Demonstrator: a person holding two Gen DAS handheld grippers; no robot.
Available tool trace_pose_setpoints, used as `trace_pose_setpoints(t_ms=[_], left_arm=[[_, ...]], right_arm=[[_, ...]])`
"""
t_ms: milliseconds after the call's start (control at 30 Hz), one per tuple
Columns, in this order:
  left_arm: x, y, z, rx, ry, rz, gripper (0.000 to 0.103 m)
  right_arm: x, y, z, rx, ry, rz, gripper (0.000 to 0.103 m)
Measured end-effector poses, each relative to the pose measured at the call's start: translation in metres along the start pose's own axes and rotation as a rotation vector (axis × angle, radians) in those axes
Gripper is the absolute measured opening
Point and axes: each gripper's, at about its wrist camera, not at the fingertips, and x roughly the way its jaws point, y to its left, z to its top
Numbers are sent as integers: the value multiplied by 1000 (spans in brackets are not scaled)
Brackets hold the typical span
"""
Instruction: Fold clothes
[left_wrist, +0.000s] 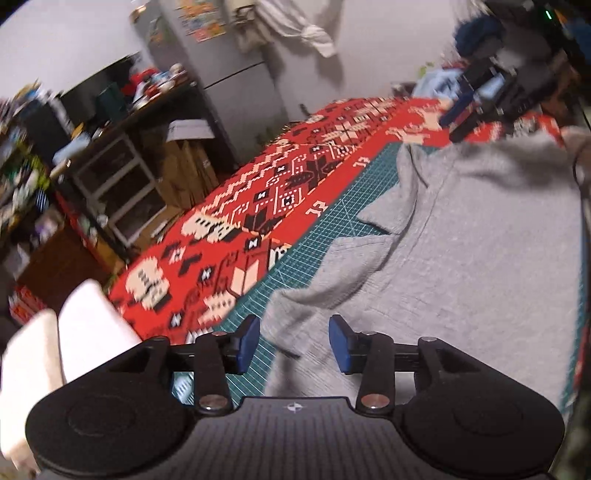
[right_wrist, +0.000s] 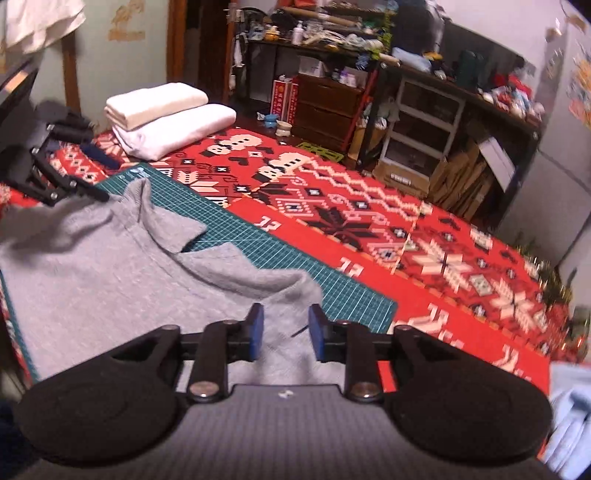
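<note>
Lying spread across the green cutting mat (right_wrist: 236, 225), the grey garment (right_wrist: 110, 266) looks like a soft knit top — light, limp, and prone to sagging or bunching wherever it is lifted. The mat sits on a table covered by a red patterned cloth (right_wrist: 424, 251), and the garment's collar edge is rumpled, with a flap turned up near the mat's far side. A stack of folded white clothes (right_wrist: 166, 118) rests at the far corner of the table, well apart from the grey piece.

The left gripper (left_wrist: 293, 343) hovers over one edge of the garment with its blue-padded fingers (left_wrist: 341, 345) set wide apart and nothing between them. The right gripper (right_wrist: 286, 332) hangs above the opposite edge, its fingers (right_wrist: 256, 332) parted more narrowly, also empty; fabric shows in the gap but does not appear pinched.

Being floppy, the cloth will likely drape rather than hold a crease — so pinching both layers at a hem corner or shoulder seam, one gripper on each side, should give the cleanest fold. Thin knit may slip from a shallow pinch; a deeper bite on the edge seems safer.
</note>
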Motion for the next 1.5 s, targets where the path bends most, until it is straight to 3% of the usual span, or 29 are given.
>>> trace_pose_setpoints(t_ms=[100,367,467,533,600,633,867,1167,1333,1500], left_arm=[[12,8,5,54,14,-25,42],[41,28,17,119,81,-176,42],[45,29,20,127,90,-210,39],[47,30,21,117,98,-229,24],[46,29,22,94,98,-238,16],[45,28,22,85,96,-242,11],[7,7,23,102,35,-169,9],[-43,-17,21,106,-17,-140,9],[-44,-19,20,91,-18,-128,9],[-26,-6,25,13,12,-131,8]], right_arm=[[14,-7,5,-51,22,12,36],[53,-22,18,-174,94,86,36],[59,-22,23,-211,114,126,31],[61,-21,25,-215,133,152,23],[59,-19,27,-205,142,161,10],[57,-18,27,-199,142,154,9],[12,4,25,-134,95,86,7],[-37,20,12,62,46,82,7],[-42,16,8,130,41,99,7],[-18,-4,13,237,77,113,7]])
